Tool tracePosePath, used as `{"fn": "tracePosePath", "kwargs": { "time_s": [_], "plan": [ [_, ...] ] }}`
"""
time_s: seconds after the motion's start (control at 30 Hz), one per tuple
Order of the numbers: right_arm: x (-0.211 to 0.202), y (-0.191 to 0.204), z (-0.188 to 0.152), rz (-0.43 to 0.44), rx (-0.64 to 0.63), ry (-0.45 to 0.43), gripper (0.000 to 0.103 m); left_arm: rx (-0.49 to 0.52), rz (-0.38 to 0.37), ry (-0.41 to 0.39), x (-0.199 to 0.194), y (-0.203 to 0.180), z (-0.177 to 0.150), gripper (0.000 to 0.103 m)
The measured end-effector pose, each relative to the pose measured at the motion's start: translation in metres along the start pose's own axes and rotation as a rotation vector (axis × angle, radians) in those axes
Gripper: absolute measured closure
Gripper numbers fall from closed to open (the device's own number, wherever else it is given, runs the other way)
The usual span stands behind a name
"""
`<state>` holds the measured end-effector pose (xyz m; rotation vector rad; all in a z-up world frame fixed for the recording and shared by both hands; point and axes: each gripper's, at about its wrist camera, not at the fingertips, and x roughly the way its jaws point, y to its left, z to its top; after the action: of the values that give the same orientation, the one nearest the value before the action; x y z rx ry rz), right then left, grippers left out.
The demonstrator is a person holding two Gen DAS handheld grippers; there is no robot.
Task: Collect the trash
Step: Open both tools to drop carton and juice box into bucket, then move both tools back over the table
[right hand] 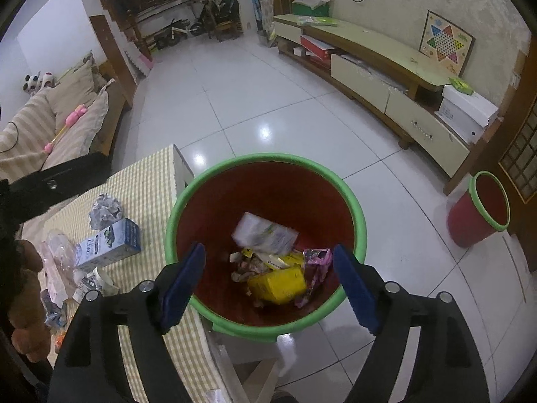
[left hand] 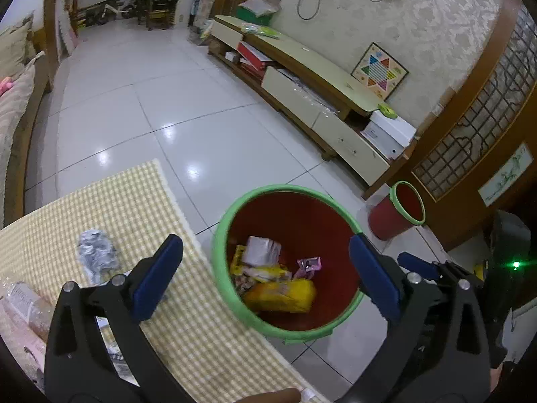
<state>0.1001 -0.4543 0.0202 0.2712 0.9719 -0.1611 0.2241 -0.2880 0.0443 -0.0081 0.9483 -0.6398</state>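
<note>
Your right tool hangs over the red bin, jaws spread with nothing between them. A white packet and a yellow pack lie inside. A crumpled paper and a carton sit near the counter edge beside the bin.

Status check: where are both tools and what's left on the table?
Both tools open and empty, left tool and right tool over the bin. Wrappers inside. Crumpled paper and carton left on table. Nothing in the way.
</note>
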Motion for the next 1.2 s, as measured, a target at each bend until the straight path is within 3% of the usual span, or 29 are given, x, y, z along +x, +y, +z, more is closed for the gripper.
{"fn": "tracePosePath", "kwargs": {
  "time_s": [0.63, 0.8, 1.2],
  "plan": [
    [-0.005, 0.061, -0.006, 0.044, -0.092, -0.021, 0.019, -0.06, 0.09, -0.076, -0.083, 0.056, -0.029, 0.006],
    [0.0, 0.085, -0.018, 0.08, -0.124, -0.005, 0.016, -0.113, 0.159, -0.095, -0.106, 0.085, -0.054, 0.006],
    [0.01, 0.17, -0.057, 0.179, -0.268, 0.041, 0.012, -0.27, 0.241, -0.097, -0.154, 0.167, -0.127, 0.006]
  ]
}}
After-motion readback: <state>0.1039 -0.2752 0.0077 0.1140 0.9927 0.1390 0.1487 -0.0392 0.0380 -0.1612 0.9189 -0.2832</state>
